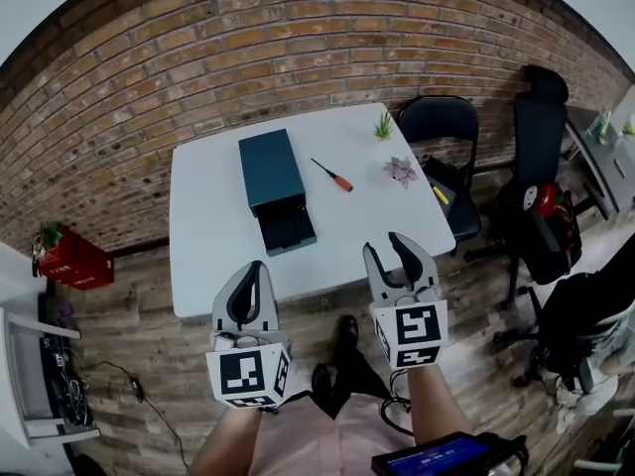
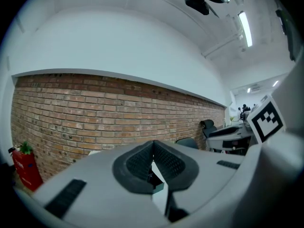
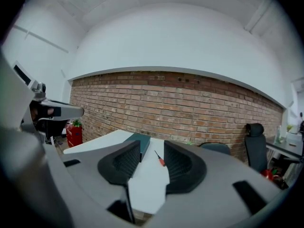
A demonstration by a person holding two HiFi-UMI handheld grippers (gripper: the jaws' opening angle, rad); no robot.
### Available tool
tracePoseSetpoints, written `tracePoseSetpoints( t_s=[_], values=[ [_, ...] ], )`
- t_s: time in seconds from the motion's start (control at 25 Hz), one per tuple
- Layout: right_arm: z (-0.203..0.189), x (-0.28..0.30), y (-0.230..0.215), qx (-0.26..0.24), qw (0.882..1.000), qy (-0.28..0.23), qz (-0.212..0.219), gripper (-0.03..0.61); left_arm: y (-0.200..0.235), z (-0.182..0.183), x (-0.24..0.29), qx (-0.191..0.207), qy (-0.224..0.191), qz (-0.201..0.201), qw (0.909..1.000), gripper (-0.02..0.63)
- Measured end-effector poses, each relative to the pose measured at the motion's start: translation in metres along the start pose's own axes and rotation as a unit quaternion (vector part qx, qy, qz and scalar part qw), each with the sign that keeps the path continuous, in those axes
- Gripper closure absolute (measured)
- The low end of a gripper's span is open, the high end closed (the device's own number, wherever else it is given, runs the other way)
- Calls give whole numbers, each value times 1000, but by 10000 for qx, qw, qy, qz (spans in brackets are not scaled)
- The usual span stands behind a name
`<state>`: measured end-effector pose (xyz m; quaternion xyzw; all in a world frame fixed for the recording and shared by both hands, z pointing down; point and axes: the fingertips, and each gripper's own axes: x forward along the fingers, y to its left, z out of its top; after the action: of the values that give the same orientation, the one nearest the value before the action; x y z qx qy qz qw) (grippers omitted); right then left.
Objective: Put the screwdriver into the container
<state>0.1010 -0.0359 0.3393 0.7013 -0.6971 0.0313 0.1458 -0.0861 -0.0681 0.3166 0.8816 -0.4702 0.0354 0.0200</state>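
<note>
A screwdriver (image 1: pixel 333 177) with an orange handle and thin dark shaft lies on the white table (image 1: pixel 208 236), to the right of a dark teal container (image 1: pixel 270 172). The container's drawer (image 1: pixel 287 228) is pulled out toward me. Both grippers hang in the air short of the table's near edge. My left gripper (image 1: pixel 256 266) is shut and holds nothing; in the left gripper view its pads (image 2: pixel 164 163) meet at the tips. My right gripper (image 1: pixel 385 246) is open and empty. Between its jaws, the right gripper view shows the screwdriver (image 3: pixel 160 159) and the container (image 3: pixel 140 143) far ahead.
A small green plant (image 1: pixel 383 125) and a pink succulent (image 1: pixel 401 172) sit near the table's right side. A black chair (image 1: pixel 443 132) and an office chair (image 1: pixel 541 157) stand to the right. A red box (image 1: pixel 71 258) sits on the wooden floor at left. A brick wall lies behind.
</note>
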Motion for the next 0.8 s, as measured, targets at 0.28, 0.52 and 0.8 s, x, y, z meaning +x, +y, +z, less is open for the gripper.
tracePoseSetpoints(
  t_s=[0.28,0.52,0.8],
  values=[
    [-16,47,-25,120,9996,219,160,417,-6,-5,56,50,114,-77,9999,603],
    [-20,107,-52,151,9987,278,396,416,-4,-5,112,138,191,68,9997,603],
    [-2,167,-76,165,9961,190,840,415,2,15,168,246,121,400,9988,603]
  ],
)
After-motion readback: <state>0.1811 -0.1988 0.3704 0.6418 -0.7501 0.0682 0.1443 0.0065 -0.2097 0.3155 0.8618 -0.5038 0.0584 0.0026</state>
